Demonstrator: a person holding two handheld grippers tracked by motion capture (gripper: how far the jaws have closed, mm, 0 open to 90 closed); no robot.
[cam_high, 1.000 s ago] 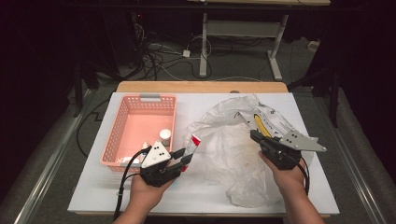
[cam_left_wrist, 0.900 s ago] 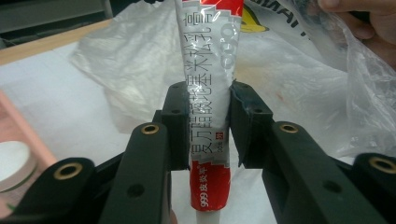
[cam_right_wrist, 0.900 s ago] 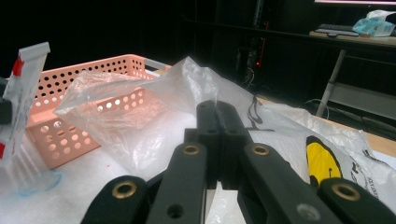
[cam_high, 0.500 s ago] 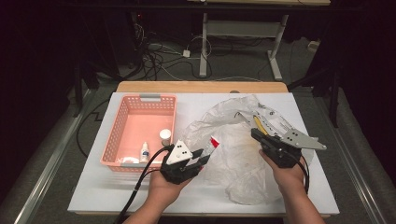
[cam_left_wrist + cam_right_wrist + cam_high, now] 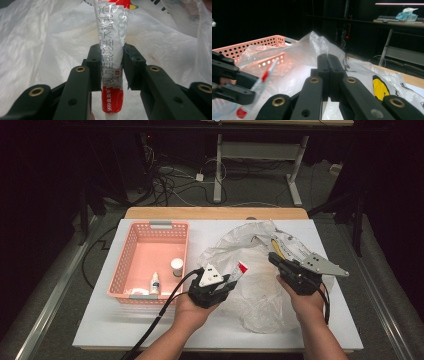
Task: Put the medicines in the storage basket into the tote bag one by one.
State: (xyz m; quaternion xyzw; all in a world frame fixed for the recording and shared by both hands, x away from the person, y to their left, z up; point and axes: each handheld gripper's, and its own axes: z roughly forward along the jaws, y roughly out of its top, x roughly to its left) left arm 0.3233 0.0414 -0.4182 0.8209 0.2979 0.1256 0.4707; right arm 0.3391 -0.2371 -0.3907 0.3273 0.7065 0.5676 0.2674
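A red and silver ointment tube (image 5: 239, 270) (image 5: 112, 50) sticks out of my left gripper (image 5: 231, 279) (image 5: 111, 53), whose pads press on its sides, so the gripper is shut on it. The tube hangs over the left part of a crumpled clear plastic bag (image 5: 260, 285) (image 5: 37, 37) on the white table. My right gripper (image 5: 275, 258) (image 5: 328, 58) is at the bag's right side, jaws shut, pinching a fold of the bag film that rises above them. From the right gripper view the tube (image 5: 265, 75) shows slanting at the left.
A pink perforated basket (image 5: 150, 226) (image 5: 244, 46) stands left of the bag. In it are a small dropper bottle (image 5: 155, 283) and a white capped jar (image 5: 176, 266). Dark floor with cables and a desk frame lies beyond the table's far wooden edge.
My left hand has carried the tube rightward, from beside the basket's near right corner to over the bag. The right hand and bag have stayed put.
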